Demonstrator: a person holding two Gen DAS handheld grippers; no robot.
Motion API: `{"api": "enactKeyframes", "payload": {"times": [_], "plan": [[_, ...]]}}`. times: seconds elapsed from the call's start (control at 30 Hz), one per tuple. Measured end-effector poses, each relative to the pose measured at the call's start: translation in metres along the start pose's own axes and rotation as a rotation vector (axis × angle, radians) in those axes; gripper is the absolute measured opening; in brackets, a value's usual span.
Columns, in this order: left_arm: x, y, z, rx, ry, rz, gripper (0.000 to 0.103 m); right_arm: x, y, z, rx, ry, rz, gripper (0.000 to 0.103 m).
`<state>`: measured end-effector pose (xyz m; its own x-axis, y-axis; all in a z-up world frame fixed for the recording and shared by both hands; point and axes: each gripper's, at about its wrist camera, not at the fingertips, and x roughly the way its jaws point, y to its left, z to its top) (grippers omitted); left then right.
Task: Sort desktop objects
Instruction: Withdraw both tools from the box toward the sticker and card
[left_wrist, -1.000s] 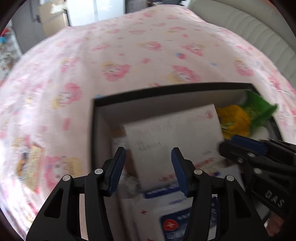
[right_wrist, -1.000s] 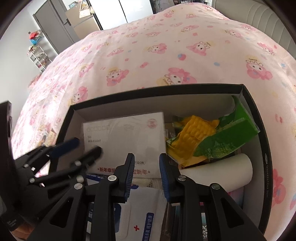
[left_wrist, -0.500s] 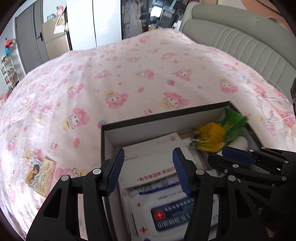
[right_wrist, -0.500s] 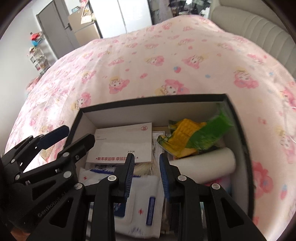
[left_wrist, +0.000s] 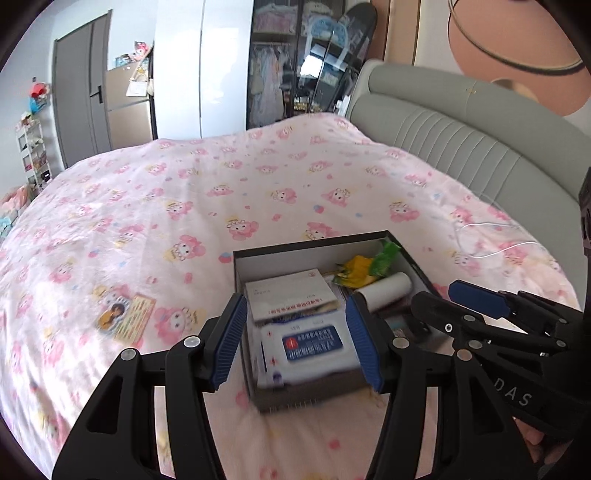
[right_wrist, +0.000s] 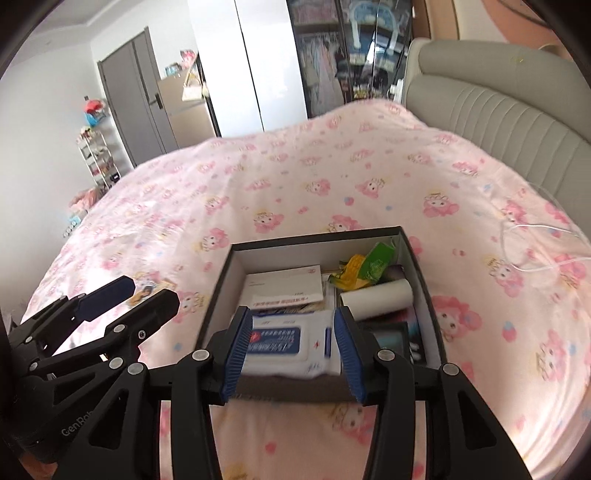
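Left wrist view: dark open box (left_wrist: 255, 258) on a pink cartoon-print bedspread (left_wrist: 192, 192), lower centre of frame, packed with sorted things. Inside, at the near end, a white wet-wipe pack (left_wrist: 310, 343) with a blue label, characters too blurred to read; behind it a white envelope (left_wrist: 288, 291) with red print along its near edge; at upper right a yellow-and-green snack bag (left_wrist: 365, 264) beside a white paper roll (left_wrist: 384, 291). Dark items under the roll hard to make out. Outside the box, at left centre, a small picture card (left_wrist: 123, 315) flat on the bedspread. Left gripper (left_wrist: 295, 339) parted wide above the box, nothing between the blue pads. Right gripper (left_wrist: 447, 299) entering from the right edge, "DAS" legible on its body, remainder cut off.

Right wrist view: same box (right_wrist: 421, 273) at centre, wipe pack (right_wrist: 284, 343) framed between the blue pads of the right gripper (right_wrist: 288, 354), jaws opening, gripping nothing. Left gripper (right_wrist: 144, 291) at lower left, lettering "GenRob" cut off by the frame edge. White cable (right_wrist: 535, 236) looped on the bedspread at right.
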<state>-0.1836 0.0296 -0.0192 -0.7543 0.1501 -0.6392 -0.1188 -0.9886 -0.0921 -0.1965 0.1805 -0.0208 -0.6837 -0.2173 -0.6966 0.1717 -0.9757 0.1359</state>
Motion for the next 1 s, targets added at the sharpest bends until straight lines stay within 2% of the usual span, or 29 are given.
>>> {"api": "enactKeyframes", "payload": {"times": [0.2,0.37,0.63,1.0], "plan": [[-0.061,-0.003,-0.038,0.005,-0.018,0.008,0.057,-0.060,0.022,-0.043,-0.016,-0.044,0.002,0.042],[-0.095,-0.001,-0.065,0.007,-0.016,0.023,0.057,-0.084,0.033,-0.072,0.002,-0.036,0.021,0.042],[-0.124,0.014,-0.101,-0.027,0.009,0.070,0.056,-0.094,0.057,-0.105,-0.013,-0.008,0.050,0.042],[-0.152,0.036,-0.117,-0.055,-0.011,0.092,0.057,-0.101,0.089,-0.116,-0.059,-0.014,0.085,0.042]]}}
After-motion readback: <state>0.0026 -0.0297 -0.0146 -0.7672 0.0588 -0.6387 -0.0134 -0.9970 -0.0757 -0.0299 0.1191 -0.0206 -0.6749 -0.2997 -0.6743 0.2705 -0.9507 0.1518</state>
